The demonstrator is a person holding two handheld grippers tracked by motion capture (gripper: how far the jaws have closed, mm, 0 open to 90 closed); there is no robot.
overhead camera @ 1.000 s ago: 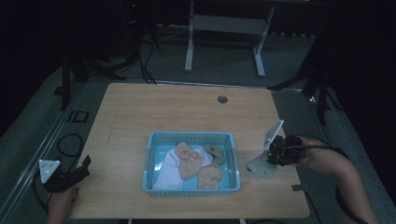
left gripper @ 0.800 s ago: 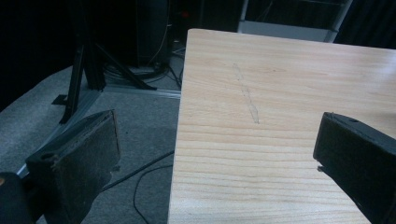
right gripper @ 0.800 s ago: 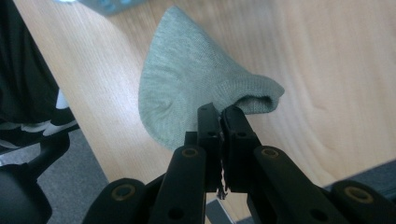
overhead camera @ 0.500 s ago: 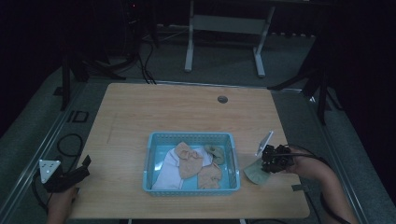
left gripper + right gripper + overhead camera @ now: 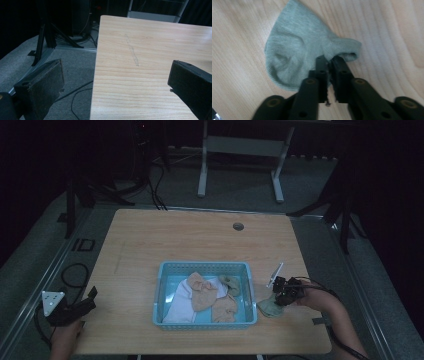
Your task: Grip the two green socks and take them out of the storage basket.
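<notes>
Green sock point(image 5: 297, 52): we find it lying crumpled on the counter point(image 5: 190, 240), just right of the basket, near the front right edge.
Right gripper point(image 5: 328, 61): our jaws are pressed together, pinching the sock's ribbed cuff; the rest of the fabric rests on the wood.
Blue basket point(image 5: 204, 266): mid-counter, holding peach, pink and white cloths, one greenish piece at its right wall.
Left gripper point(image 5: 115, 82): we hold it at the front left corner, jaws spread wide, nothing between them, half over the floor.
</notes>
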